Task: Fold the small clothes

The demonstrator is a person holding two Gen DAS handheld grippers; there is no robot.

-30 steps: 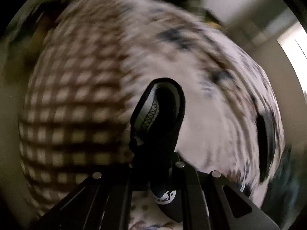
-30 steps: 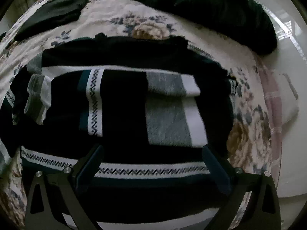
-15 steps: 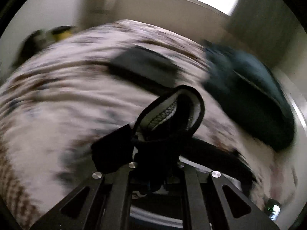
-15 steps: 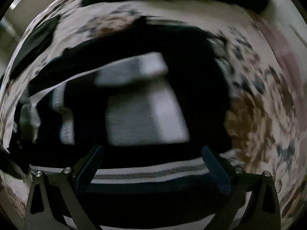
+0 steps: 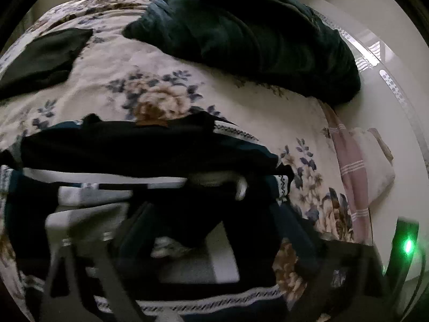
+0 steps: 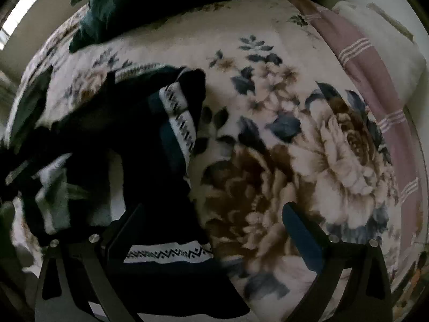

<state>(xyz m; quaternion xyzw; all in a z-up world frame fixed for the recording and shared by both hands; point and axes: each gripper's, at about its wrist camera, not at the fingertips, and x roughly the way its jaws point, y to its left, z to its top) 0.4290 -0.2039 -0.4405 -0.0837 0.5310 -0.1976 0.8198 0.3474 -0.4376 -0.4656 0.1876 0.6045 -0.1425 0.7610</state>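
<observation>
Mid-fold on the bed, both sets of fingers spread wide and empty.

Left view: my left gripper [image 5: 211, 230] hangs released over the dark patterned sweater [image 5: 150, 150], which lies on the floral bedspread [image 5: 112, 64], long axis running left to right. Right view: my right gripper [image 6: 211, 228] straddles the sweater's right edge, gripping nothing. I reckon the next move is pinching that edge and folding it inward.
</observation>
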